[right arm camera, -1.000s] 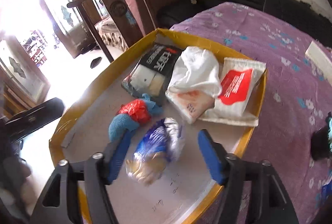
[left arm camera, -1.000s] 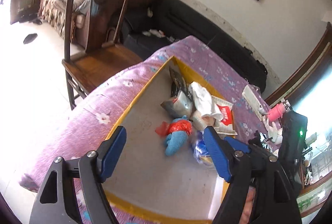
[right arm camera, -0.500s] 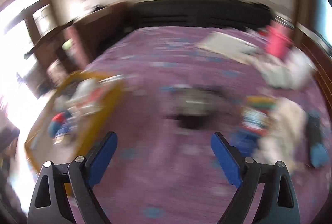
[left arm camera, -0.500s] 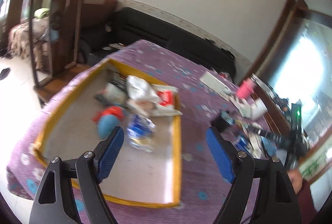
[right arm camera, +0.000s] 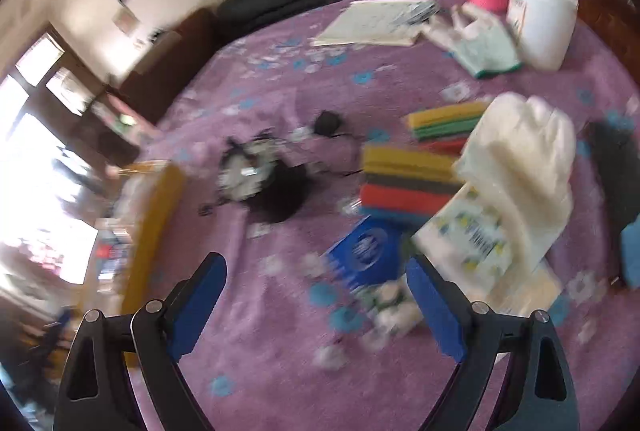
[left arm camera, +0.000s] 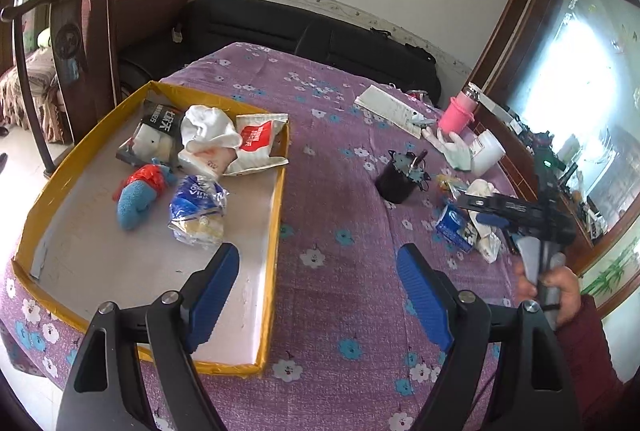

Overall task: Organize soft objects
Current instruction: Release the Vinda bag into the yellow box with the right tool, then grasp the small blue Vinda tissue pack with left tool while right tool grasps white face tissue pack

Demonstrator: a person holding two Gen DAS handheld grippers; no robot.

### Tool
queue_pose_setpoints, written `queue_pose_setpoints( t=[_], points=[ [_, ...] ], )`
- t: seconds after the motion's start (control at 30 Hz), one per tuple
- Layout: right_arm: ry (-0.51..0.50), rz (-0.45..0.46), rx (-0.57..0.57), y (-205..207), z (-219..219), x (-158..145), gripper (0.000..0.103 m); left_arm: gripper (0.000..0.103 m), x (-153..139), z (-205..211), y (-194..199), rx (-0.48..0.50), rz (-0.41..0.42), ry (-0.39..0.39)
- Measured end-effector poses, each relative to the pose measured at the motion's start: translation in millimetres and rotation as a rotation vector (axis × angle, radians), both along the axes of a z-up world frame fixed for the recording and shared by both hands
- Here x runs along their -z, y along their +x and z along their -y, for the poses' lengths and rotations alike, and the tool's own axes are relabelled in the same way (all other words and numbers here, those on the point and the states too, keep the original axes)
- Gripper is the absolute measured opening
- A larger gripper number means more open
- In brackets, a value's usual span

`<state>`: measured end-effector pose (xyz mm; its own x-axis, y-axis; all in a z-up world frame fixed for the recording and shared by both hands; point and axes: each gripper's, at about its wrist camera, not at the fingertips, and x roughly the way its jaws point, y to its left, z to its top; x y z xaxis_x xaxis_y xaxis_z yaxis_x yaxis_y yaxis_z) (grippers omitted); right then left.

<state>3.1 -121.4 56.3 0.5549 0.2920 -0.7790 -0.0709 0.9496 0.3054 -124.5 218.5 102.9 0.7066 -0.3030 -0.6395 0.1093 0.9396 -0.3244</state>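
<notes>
Both my tongs are spread and empty, and my right gripper (right arm camera: 316, 307) sits way nearer the blue tissue pack (right arm camera: 366, 251), just ahead beside the sponge stack (right arm camera: 408, 183).

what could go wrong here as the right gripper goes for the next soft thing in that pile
The right gripper is open and empty above a crowded heap: a blue packet, a printed tissue pack, a cream cloth and stacked sponges overlap, so it may pinch two items or drag neighbours. The black round gadget with its trailing wire lies close by and could snag. The view is blurred, so aim may be off.
</notes>
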Motion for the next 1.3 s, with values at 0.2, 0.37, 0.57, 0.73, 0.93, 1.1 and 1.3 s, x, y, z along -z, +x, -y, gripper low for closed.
queue_pose_setpoints(
  t=[0.2, 0.37, 0.57, 0.73, 0.93, 1.1, 1.3],
  points=[
    [-0.075, -0.084, -0.010, 24.6, -5.9, 30.3, 0.094, 0.081, 2.4, 8.3, 2.6, 0.009, -0.010, -0.004],
    [0.259, -0.134, -0.138, -0.1, -9.2, 32.3, 0.094, 0.081, 8.1, 14.2, 8.9, 0.029, -0.024, 0.008],
    [0.328, 0.000, -0.306, -47.4, -8.7, -1.7, 0.094, 0.081, 19.3, 37.1, 23.6, 0.102, -0.078, 0.010],
    [0.234, 0.078, -0.033, -65.4, 63.5, -9.6, 0.094, 0.081, 29.5, 86.0, 45.7, 0.200, -0.105, 0.091],
    [0.218, 0.040, 0.118, -79.7, 119.7, 2.8, 0.094, 0.080, 59.0, 148.1, 90.8, 0.277, -0.166, 0.156],
    [0.177, -0.005, 0.149, -80.7, 136.6, 13.7, 0.094, 0.080, 70.5, 186.5, 119.7, 0.305, -0.152, 0.232],
    [0.161, -0.043, 0.167, -59.1, 125.5, 27.9, 0.094, 0.080, 82.9, 216.8, 133.2, 0.337, -0.138, 0.328]
  ],
)
